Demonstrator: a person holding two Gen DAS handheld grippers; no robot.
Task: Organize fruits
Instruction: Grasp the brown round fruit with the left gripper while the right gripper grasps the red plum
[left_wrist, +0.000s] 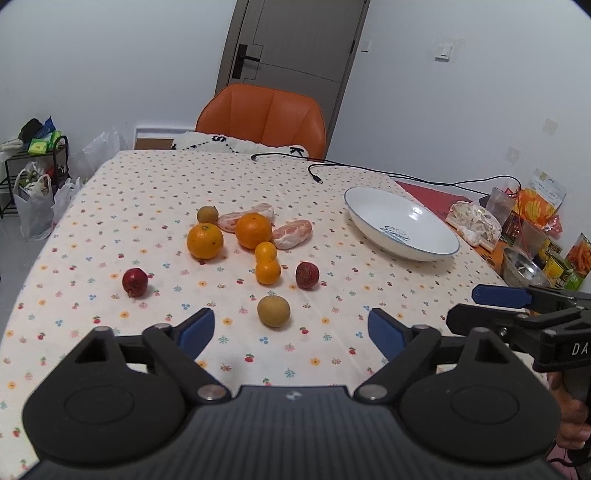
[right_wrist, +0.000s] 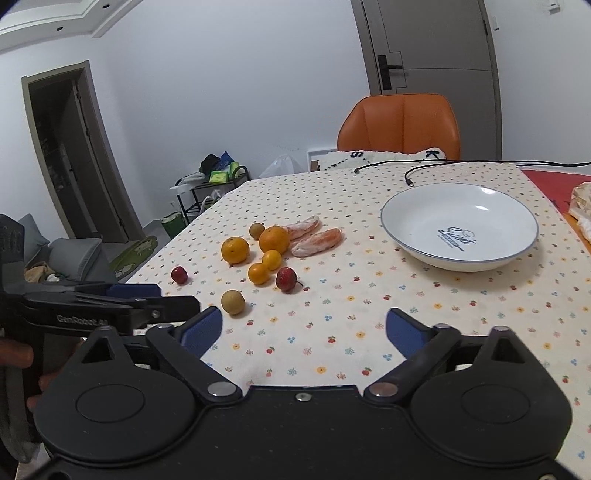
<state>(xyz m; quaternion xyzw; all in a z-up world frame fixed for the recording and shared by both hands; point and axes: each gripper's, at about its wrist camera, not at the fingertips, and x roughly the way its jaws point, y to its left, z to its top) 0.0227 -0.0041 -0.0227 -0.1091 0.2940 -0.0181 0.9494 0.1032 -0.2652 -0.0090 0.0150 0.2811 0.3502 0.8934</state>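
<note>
Both wrist views look low across the table (left_wrist: 147, 192), sharing the fruit cluster and bowl (right_wrist: 458, 229) toward 12 o'clock.

A home dining room: floral-clothed table (left_wrist: 147, 206), orange chair (left_wrist: 262, 118), interior door (left_wrist: 291, 48), shopping bags (left_wrist: 35, 206).

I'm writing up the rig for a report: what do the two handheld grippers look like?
Both look alike: the left gripper and right gripper have matte black bodies with a ribbed top, round pivot housings, silver pins and linkage arms ending in blue finger pads. Seen side-on, the left one carries white "GenRobot.AI" lettering; the right one shows white letters "DA", cut off.
</note>
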